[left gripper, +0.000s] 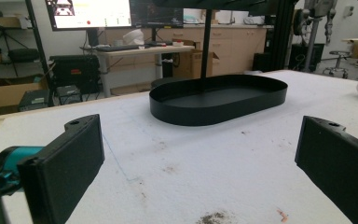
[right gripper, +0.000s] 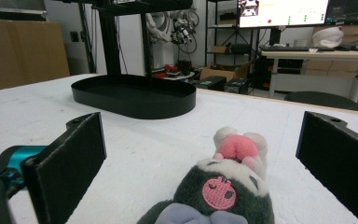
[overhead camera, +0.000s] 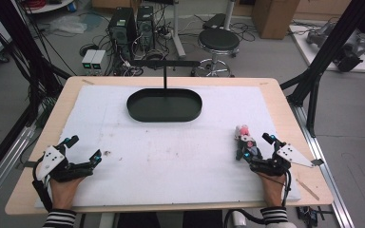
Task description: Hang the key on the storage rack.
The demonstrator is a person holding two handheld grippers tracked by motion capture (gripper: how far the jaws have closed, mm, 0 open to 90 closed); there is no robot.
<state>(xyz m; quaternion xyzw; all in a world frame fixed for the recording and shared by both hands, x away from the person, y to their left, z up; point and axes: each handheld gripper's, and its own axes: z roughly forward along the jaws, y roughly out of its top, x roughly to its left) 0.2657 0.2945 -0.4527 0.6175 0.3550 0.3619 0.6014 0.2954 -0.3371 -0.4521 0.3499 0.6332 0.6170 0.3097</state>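
With your right gripper [right gripper: 200, 154] spread wide around the toy [right gripper: 223, 191] at the lower middle of its view, close on the body, then carry it to the tray [right gripper: 135, 95] at upper left.

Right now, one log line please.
left gripper: jaws open, empty | right gripper: jaws open around plush toy, not gripped | black tray: empty

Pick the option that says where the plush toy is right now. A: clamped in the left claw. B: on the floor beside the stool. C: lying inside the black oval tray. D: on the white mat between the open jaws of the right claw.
D: the plush toy lies on the white mat between the spread jaws of the right claw, apart from the black oval tray.
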